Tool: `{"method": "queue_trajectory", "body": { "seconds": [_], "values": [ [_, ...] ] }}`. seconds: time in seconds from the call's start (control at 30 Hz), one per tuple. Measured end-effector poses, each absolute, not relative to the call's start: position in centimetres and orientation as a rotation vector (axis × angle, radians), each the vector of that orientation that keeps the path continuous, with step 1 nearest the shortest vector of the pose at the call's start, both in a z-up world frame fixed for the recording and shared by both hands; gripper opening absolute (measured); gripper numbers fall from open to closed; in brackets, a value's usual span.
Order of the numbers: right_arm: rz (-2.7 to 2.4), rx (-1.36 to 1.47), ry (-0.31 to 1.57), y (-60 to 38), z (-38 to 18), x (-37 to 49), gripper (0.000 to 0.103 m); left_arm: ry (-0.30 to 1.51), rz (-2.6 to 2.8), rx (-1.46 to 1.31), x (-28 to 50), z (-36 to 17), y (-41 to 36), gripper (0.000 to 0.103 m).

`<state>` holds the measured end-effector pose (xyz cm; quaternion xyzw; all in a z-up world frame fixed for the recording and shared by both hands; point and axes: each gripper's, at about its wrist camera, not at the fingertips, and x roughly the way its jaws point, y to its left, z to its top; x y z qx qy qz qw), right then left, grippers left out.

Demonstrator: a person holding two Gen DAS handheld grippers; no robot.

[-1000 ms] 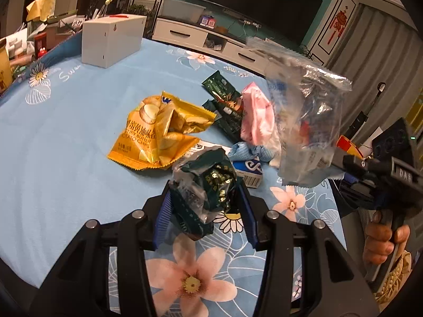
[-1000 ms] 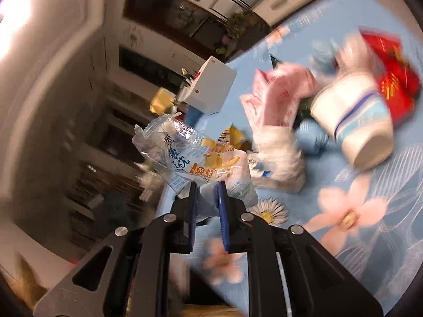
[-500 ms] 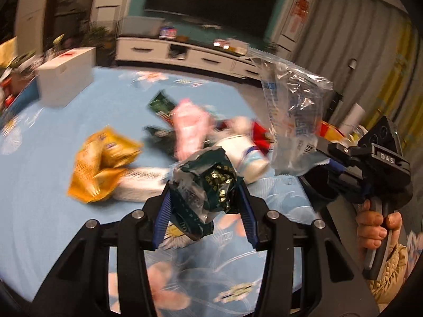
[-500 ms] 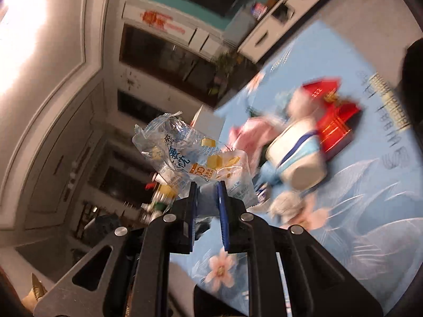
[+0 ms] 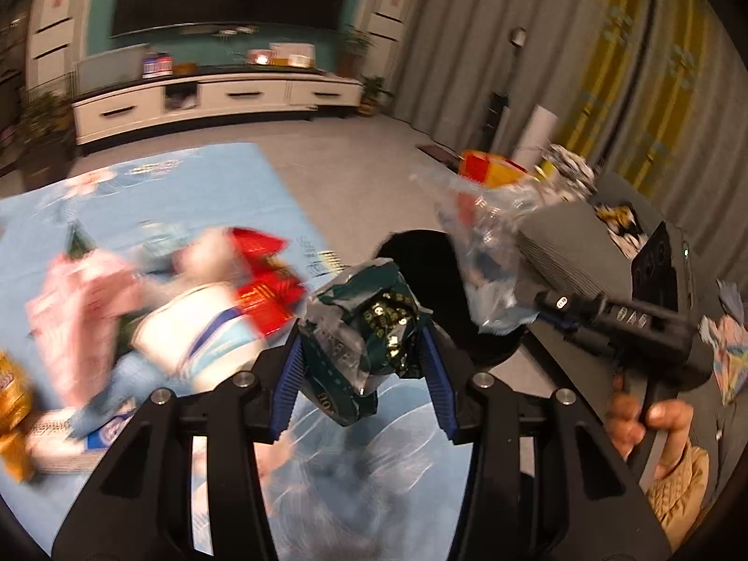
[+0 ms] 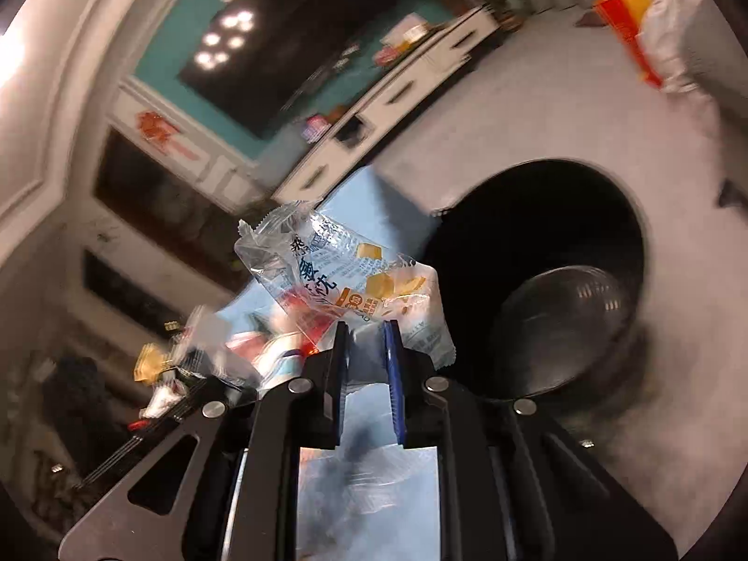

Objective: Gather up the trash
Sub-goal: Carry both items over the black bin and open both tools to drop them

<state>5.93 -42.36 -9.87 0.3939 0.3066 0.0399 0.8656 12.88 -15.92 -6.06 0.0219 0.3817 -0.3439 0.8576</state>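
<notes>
Trash in both my tongs: left tongs (image 5: pixel 362 350) clamp a green wrapper (image 5: pixel 369 322), right tongs (image 6: pixel 366 350) pinch a clear wrapper (image 6: pixel 341 276) near the black bin (image 6: pixel 537 280).

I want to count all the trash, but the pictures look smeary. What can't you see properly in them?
- Left view: the pile on the table is motion-blurred, so the red packet and cup have no readable print.
- Left view: the green wrapper in the left tongs hides part of the bin.
- Right view: the bin is too dark inside to tell what it holds.
- Right view: the clear wrapper in the right tongs covers the pile behind.
</notes>
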Motion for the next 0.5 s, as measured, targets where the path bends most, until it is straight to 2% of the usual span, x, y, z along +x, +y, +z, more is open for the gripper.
{"method": "queue_trajectory", "body": {
  "seconds": [0.23, 0.33, 0.37, 0.4, 0.43, 0.5],
  "values": [
    [-0.070, 0.756, 0.681, -44.0, -12.3, 5.4, 0.016, 0.870, -0.826, 0.115, 15.4, -9.1, -24.7, 0.050],
    [-0.111, 0.738, 0.689, -44.6, -12.7, 5.4, 0.017, 0.899, -0.836, 0.142, 16.8, -10.7, -27.4, 0.053],
    [-0.118, 0.734, 0.690, -44.8, -12.9, 5.2, 0.018, 0.910, -0.836, 0.146, 17.3, -11.2, -28.3, 0.056],
    [-0.126, 0.734, 0.694, -44.9, -13.2, 5.4, 0.021, 0.916, -0.832, 0.150, 17.5, -11.6, -28.8, 0.066],
    [-0.129, 0.736, 0.697, -45.1, -13.1, 5.3, 0.025, 0.922, -0.832, 0.153, 17.7, -11.9, -29.2, 0.070],
    [-0.146, 0.756, 0.694, -45.6, -13.4, 5.1, 0.046, 0.927, -0.827, 0.145, 18.1, -12.2, -29.8, 0.080]
  ]
}}
